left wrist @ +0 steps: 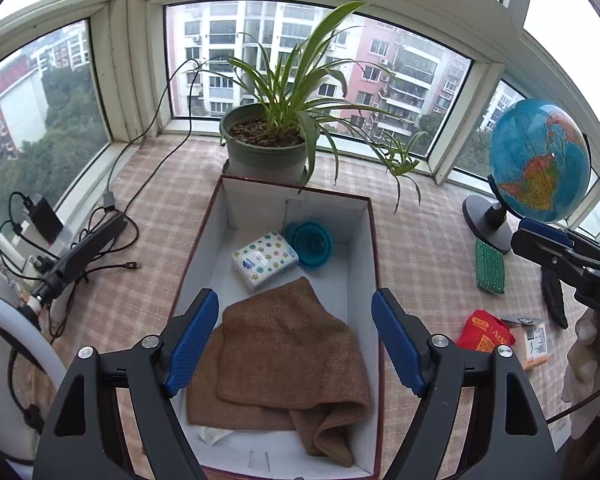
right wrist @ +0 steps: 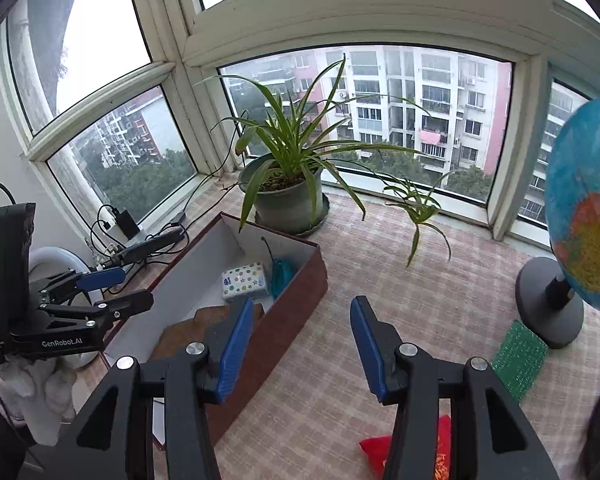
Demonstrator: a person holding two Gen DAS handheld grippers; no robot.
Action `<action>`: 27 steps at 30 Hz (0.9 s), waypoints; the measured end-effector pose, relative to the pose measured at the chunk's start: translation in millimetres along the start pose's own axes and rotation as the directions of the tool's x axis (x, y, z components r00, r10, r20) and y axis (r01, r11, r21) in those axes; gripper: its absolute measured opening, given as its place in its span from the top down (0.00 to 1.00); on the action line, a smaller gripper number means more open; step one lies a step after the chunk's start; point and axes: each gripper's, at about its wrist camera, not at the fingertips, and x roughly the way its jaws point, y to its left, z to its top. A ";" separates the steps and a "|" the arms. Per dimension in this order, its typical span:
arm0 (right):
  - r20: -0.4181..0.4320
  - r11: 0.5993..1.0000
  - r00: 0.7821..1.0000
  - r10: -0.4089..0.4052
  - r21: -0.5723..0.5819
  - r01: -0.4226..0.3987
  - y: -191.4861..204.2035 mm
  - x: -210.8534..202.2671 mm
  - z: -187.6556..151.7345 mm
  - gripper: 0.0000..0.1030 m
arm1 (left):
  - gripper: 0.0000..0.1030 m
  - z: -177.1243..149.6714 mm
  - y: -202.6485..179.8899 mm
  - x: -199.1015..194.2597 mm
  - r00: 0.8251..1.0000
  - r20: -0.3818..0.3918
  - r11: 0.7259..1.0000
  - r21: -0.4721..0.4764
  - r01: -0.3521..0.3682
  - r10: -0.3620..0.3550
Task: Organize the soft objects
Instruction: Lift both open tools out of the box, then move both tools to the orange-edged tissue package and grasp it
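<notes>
An open box (left wrist: 362, 240) with white inside and dark red outside stands on the checked cloth. In it lie a folded brown towel (left wrist: 284, 360), a patterned tissue pack (left wrist: 265, 259) and a blue collapsible cup (left wrist: 311, 243). My left gripper (left wrist: 296, 336) is open and empty, above the towel. My right gripper (right wrist: 302, 344) is open and empty, to the right of the box (right wrist: 292, 312). A green scouring pad (left wrist: 490, 267), a red packet (left wrist: 485, 332) and an orange packet (left wrist: 534, 346) lie on the cloth right of the box. The pad (right wrist: 520, 354) and red packet (right wrist: 374, 450) show in the right wrist view.
A potted spider plant (left wrist: 266, 148) stands behind the box by the window. A globe (left wrist: 540, 160) on a black stand is at the right. A power strip with cables (left wrist: 88, 252) lies at the left. A dark sock-like item (left wrist: 554, 300) lies near the globe.
</notes>
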 end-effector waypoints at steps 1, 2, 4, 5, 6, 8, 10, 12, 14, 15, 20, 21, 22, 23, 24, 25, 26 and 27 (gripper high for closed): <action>0.005 1.000 1.000 -0.001 0.013 0.001 -6.1 -7.3 -5.7 0.53 | 0.23 -2.1 -4.4 -3.5 1.000 0.001 1.000 0.004 0.008 -0.008; 0.011 1.000 1.000 -0.001 0.028 0.000 -12.3 -14.6 -11.6 0.52 | 0.23 -4.0 -8.7 -7.0 1.000 0.004 1.000 0.010 0.015 -0.015; 0.028 0.998 1.000 0.003 0.064 -0.005 -25.3 -29.9 -24.2 0.47 | 0.23 -7.9 -18.2 -13.2 1.000 0.011 0.999 0.023 0.025 -0.025; 0.035 0.997 0.999 -0.001 0.082 -0.002 -32.4 -37.4 -30.3 0.47 | 0.23 -10.0 -23.0 -15.9 0.999 0.012 0.999 0.029 0.033 -0.034; 0.043 0.995 0.999 -0.009 0.100 0.005 -40.7 -45.5 -36.6 0.47 | 0.23 -12.2 -27.9 -18.1 0.999 0.012 0.999 0.034 0.043 -0.043; 0.056 0.991 0.998 -0.033 0.132 0.026 -55.6 -61.0 -47.7 0.47 | 0.23 -16.8 -38.1 -21.4 0.998 0.010 0.997 0.045 0.062 -0.063; 0.066 0.985 0.996 -0.058 0.167 0.046 -72.3 -76.4 -59.3 0.47 | 0.23 -21.7 -49.5 -23.1 0.997 0.006 0.995 0.054 0.080 -0.080; 0.075 0.977 0.994 -0.080 0.204 0.064 -89.5 -91.2 -70.0 0.47 | 0.23 -26.9 -59.9 -23.7 0.995 0.001 0.993 0.060 0.101 -0.101; 0.082 0.968 0.991 -0.104 0.238 0.082 -106.3 -105.2 -81.3 0.45 | 0.23 -32.2 -71.2 -24.0 0.993 -0.004 0.991 0.068 0.119 -0.119; 0.086 0.962 0.990 -0.115 0.256 0.089 -115.0 -112.0 -87.4 0.40 | 0.23 -34.8 -77.2 -23.0 0.992 -0.008 0.989 0.072 0.126 -0.126; 0.083 0.939 0.989 -0.118 0.333 0.084 -152.5 -137.8 -114.6 0.26 | 0.23 -48.3 -105.0 -17.1 0.983 -0.036 0.980 0.080 0.182 -0.180; 0.073 0.936 0.990 -0.122 0.340 0.090 -158.9 -141.2 -120.4 0.26 | 0.23 -51.0 -111.5 -16.1 0.981 -0.042 0.978 0.084 0.193 -0.191; 0.067 0.933 0.989 -0.129 0.346 0.098 -165.2 -145.6 -127.9 0.25 | 0.23 -53.5 -118.3 -15.2 0.978 -0.046 0.974 0.092 0.207 -0.204; 0.061 0.930 0.989 -0.135 0.352 0.105 -170.8 -148.5 -134.1 0.25 | 0.23 -56.0 -126.3 -13.4 0.974 -0.054 0.969 0.099 0.226 -0.221; 0.050 0.926 0.989 -0.140 0.360 0.113 -176.7 -150.5 -140.2 0.23 | 0.23 -58.3 -133.9 -11.5 0.969 -0.063 0.964 0.105 0.243 -0.238; 0.039 0.921 0.989 -0.145 0.370 0.120 -182.3 -151.8 -146.9 0.22 | 0.23 -60.9 -142.3 -9.5 0.964 -0.072 0.958 0.111 0.263 -0.256; 0.029 0.916 0.989 -0.147 0.381 0.125 -187.8 -153.0 -152.6 0.22 | 0.23 -63.9 -151.6 -7.6 0.958 -0.082 0.951 0.119 0.285 -0.276; 0.019 0.911 0.989 -0.147 0.392 0.128 -193.9 -154.0 -158.2 0.22 | 0.23 -67.2 -161.8 -5.4 0.951 -0.093 0.943 0.133 0.306 -0.296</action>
